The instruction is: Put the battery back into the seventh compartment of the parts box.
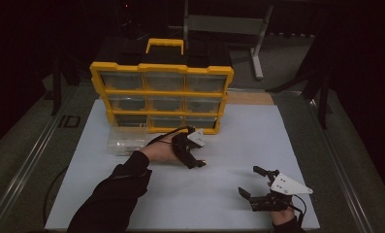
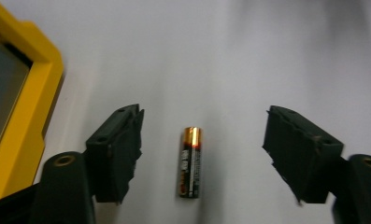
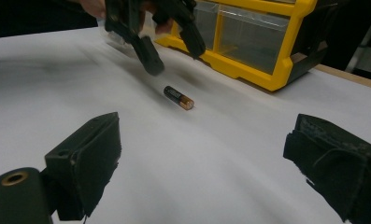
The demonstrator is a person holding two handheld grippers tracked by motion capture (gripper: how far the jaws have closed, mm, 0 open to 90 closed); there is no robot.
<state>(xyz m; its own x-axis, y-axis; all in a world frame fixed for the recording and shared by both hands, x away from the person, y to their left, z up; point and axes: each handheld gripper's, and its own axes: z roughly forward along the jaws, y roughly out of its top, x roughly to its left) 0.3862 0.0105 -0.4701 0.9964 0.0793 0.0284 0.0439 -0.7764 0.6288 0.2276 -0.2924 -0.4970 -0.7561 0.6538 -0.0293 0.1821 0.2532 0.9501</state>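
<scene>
Right now the battery (image 2: 191,162) lies flat on the table (image 2: 230,56), between the left claw's (image 2: 204,151) open jaws, touching neither. Right claw (image 3: 199,168) is wide open, well apart from it.

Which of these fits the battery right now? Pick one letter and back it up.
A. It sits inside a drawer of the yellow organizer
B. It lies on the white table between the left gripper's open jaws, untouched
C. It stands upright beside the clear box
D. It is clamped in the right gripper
B: in the left gripper view the battery lies flat on the white table, a gap to each jaw of the left gripper.
</scene>
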